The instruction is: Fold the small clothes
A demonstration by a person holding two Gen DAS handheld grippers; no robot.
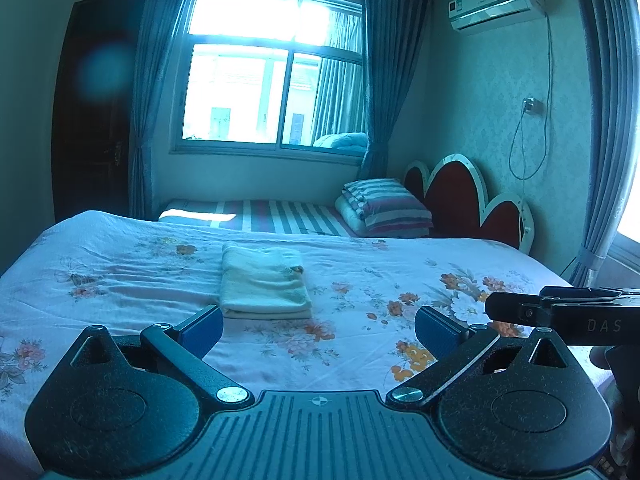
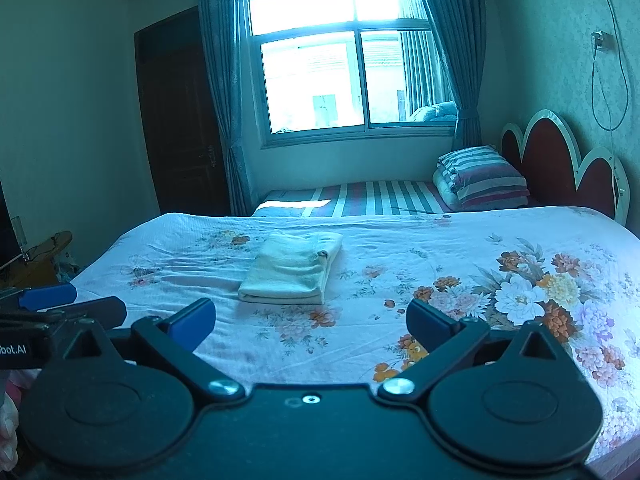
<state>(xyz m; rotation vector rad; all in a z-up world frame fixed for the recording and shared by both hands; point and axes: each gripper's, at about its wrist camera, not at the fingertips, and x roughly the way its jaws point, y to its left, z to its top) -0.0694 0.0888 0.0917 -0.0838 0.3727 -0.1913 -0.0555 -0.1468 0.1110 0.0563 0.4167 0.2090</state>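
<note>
Left hand-held gripper (image 1: 318, 330) released, empty; right hand-held gripper (image 2: 311, 322) likewise. Folded cloth (image 1: 264, 286) lies on bed (image 1: 120, 304), ahead of both, untouched. Long axis runs away from you. Left sits slightly nearer; reach forward.

We held the left gripper (image 1: 319, 330) and right gripper (image 2: 311, 322) side by side, level, jaws spread wide, gripping nothing.
</note>
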